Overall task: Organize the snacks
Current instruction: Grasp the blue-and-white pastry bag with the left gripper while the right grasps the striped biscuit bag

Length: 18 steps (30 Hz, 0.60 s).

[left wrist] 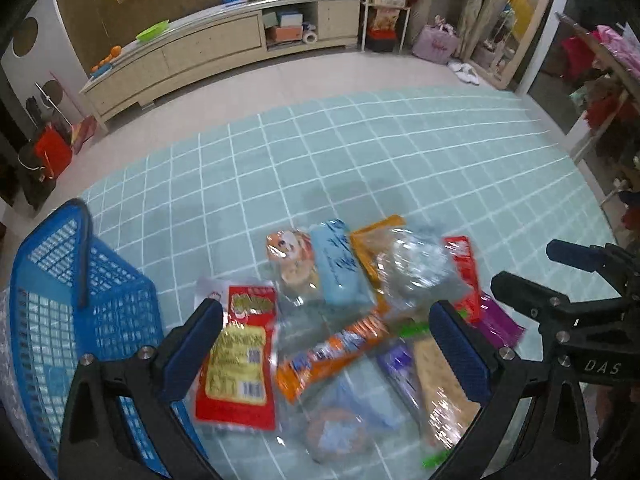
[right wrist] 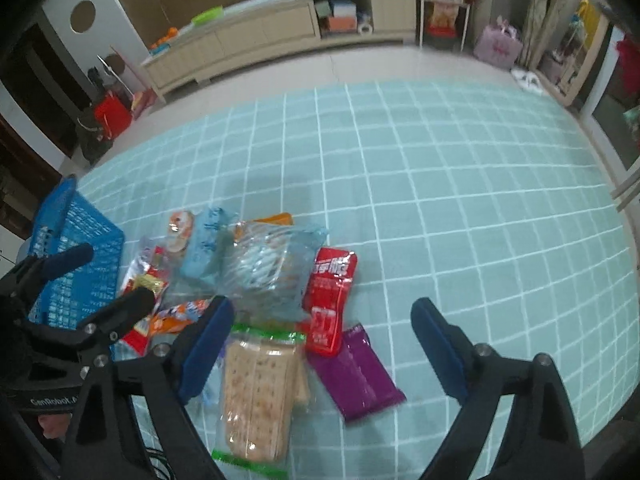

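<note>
The left gripper (left wrist: pixel 326 344) is hanging wide open over the pile of snacks (left wrist: pixel 340 320) and is not holding anything. The right gripper (right wrist: pixel 322 344) is also wide open and empty, hanging over the cracker pack (right wrist: pixel 256 396) in the pile. The blue basket (left wrist: pixel 60 300) is sitting just beside the pile.

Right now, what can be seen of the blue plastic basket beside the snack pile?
The blue plastic basket is a rectangular crate with mesh walls and a mesh bottom, and a dark handle folded against its rim. It stands upright and looks empty on the teal grid-pattern mat, left of the heap of snack packets. No packet clearly touches it. The left tool hangs open beside it.
</note>
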### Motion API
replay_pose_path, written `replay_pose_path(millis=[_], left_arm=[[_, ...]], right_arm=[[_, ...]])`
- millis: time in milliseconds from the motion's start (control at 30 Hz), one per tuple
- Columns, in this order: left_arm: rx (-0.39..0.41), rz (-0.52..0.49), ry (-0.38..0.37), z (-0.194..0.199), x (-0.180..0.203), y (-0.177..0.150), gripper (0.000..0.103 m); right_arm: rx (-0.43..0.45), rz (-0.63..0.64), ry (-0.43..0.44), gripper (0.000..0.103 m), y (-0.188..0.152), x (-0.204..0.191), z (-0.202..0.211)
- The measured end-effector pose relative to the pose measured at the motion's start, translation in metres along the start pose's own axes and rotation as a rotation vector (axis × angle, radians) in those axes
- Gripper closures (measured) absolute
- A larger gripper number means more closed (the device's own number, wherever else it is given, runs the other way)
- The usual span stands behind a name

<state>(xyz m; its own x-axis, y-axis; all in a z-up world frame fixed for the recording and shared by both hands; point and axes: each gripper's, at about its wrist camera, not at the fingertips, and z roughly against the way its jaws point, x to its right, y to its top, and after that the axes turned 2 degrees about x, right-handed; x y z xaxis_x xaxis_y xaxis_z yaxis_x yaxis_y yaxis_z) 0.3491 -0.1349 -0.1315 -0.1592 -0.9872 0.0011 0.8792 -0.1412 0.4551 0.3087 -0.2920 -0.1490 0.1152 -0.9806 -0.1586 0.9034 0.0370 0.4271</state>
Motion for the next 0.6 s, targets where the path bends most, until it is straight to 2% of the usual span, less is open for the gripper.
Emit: replay_pose_path(millis=[200, 433, 600], left_arm=[[-0.079, 0.033, 0.004, -0.042, -0.014, 0.018, 0.001], [-0.173, 0.089, -0.022, -0.092, -0.026, 0.027, 0.004], [-0.194, 0.09, -0.022, -0.11, -0.027, 0.029, 0.004]], right_arm=[[-0.066, -0.009, -0.011, 0.01, 0.019, 0.003, -0.029], [-0.081, -0.047, 0.0, 0.01, 0.021, 0.011, -0.036], [-0.083, -0.053, -0.002, 0.01, 0.021, 0.016, -0.034]])
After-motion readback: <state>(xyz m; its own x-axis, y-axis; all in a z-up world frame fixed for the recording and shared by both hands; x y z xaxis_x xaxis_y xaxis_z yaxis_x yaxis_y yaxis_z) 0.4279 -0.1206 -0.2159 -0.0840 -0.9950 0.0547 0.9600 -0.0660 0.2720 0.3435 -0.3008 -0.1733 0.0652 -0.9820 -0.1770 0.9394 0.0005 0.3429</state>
